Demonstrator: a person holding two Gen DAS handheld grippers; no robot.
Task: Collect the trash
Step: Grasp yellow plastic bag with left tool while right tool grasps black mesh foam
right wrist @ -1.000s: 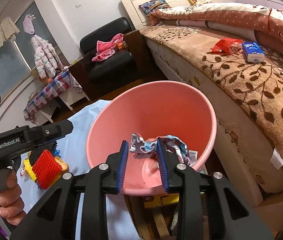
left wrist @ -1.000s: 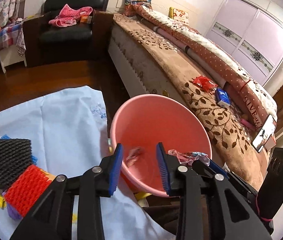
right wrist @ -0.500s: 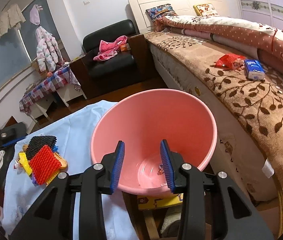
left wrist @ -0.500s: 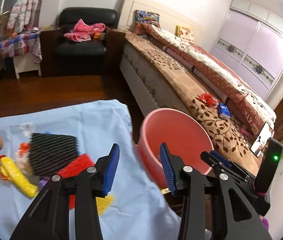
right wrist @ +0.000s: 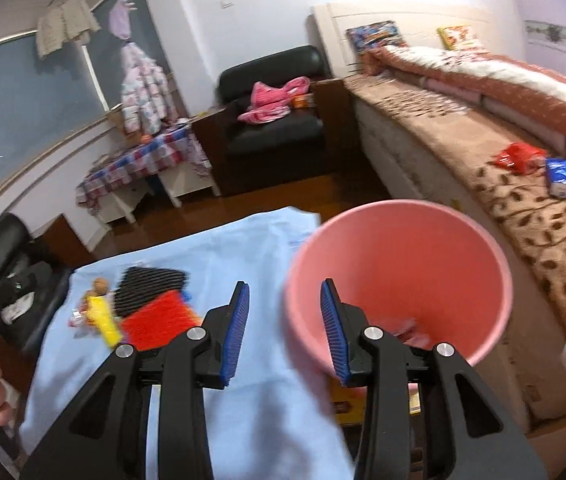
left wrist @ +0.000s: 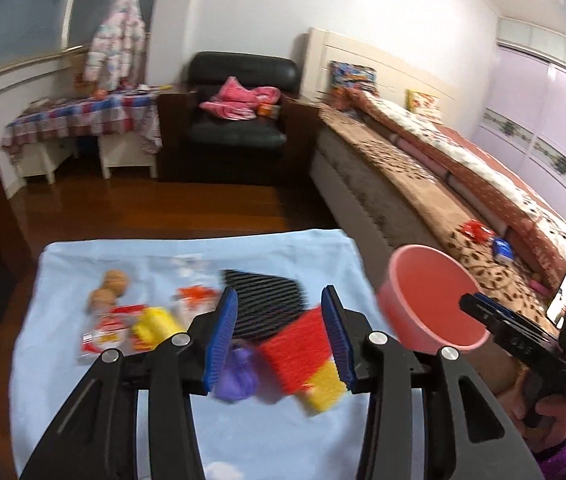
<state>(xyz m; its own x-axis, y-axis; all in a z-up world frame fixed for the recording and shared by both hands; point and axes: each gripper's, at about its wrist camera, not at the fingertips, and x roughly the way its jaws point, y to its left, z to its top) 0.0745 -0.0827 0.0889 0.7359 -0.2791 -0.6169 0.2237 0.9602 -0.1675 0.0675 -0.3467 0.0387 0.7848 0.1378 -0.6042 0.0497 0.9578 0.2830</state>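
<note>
A pink bucket (left wrist: 431, 300) (right wrist: 395, 264) stands off the right edge of a light blue cloth (left wrist: 187, 432) (right wrist: 267, 400), with wrappers (right wrist: 407, 330) lying in its bottom. On the cloth sits a trash pile: black foam net (left wrist: 267, 296) (right wrist: 151, 288), red foam net (left wrist: 299, 348) (right wrist: 159, 324), yellow pieces (left wrist: 323, 388), a purple scrap (left wrist: 237, 372), a yellow wrapper (left wrist: 155, 326), a red-white packet (left wrist: 103, 332), two walnuts (left wrist: 115, 280). My left gripper (left wrist: 279, 292) hovers over the nets, its jaws opening with nothing between them. My right gripper (right wrist: 285, 286) is open and bare at the bucket's left rim.
A bed with a brown leaf-pattern blanket (right wrist: 523, 216) runs along the right, carrying a red wrapper (right wrist: 517, 156) and a blue pack (right wrist: 561, 172). A black armchair (left wrist: 239, 120) with pink clothes and a plaid-covered table (left wrist: 79, 120) stand at the back, across dark wood floor.
The left gripper swung left from the bucket to above the trash pile, jaws widening. The right gripper let its patterned wrapper fall into the bucket, opened wider and shifted left.
</note>
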